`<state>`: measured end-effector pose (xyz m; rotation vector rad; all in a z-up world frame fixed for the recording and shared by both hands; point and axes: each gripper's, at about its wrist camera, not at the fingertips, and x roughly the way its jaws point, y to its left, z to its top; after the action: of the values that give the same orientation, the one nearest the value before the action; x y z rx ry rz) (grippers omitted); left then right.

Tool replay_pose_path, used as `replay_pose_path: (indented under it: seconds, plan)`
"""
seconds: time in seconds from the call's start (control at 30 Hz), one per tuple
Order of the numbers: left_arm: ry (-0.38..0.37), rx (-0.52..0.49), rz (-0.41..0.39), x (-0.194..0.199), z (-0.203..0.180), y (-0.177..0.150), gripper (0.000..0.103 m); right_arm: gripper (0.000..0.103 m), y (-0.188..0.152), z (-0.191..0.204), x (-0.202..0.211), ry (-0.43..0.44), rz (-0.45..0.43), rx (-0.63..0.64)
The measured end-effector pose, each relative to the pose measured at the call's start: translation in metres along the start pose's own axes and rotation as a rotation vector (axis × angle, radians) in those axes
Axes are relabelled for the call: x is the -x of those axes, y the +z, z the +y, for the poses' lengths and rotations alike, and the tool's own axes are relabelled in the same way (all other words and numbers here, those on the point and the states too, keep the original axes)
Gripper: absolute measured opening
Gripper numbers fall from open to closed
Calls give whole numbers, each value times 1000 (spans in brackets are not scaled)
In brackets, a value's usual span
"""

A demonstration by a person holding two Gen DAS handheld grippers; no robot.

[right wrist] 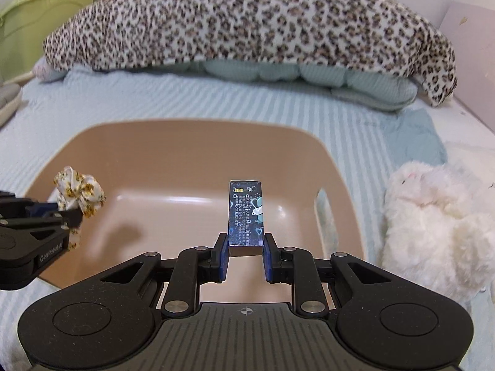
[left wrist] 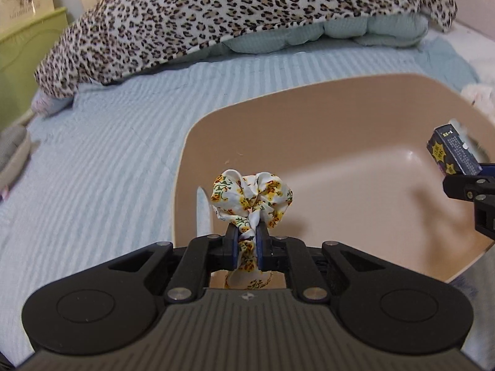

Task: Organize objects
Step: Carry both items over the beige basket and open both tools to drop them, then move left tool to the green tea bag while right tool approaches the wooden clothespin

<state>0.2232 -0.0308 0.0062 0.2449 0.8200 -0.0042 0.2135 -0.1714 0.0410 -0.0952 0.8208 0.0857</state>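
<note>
A tan plastic basin (left wrist: 309, 117) (right wrist: 191, 145) sits on the striped bed. My left gripper (left wrist: 247, 232) is shut on a floral scrunchie (left wrist: 250, 194), held over the basin's near left edge; it also shows at the left of the right wrist view (right wrist: 79, 194). My right gripper (right wrist: 246, 239) is shut on a small dark blue box (right wrist: 246, 213), held upright over the basin's near side; the box also shows at the right edge of the left wrist view (left wrist: 450, 151).
A leopard-print blanket (right wrist: 247, 21) over a pale green quilt (right wrist: 309, 77) lies across the back of the bed. A white plush toy (right wrist: 433, 216) lies right of the basin. A green bin (right wrist: 37, 24) stands back left.
</note>
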Motion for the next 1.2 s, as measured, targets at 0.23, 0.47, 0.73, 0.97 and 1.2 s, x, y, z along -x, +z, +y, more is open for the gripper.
replay_pose_path:
  seconds: [0.23, 0.47, 0.73, 0.97, 1.2]
  plan:
    - [-13, 6, -19, 18, 3, 4, 54, 42, -7, 6, 3, -11, 12, 21]
    - [-15, 6, -85, 63, 9, 5, 81, 77, -6, -2, 53, -13, -86, 7]
    - [-43, 36, -97, 105, 22, -11, 89, 89, -32, -10, 90, -21, -83, -7]
    - [-56, 32, -53, 114, 24, -42, 92, 89, -65, -14, 97, -15, -7, -47]
    - [-89, 17, 15, 102, 19, -74, 92, 89, -91, -10, 86, -21, 69, -48]
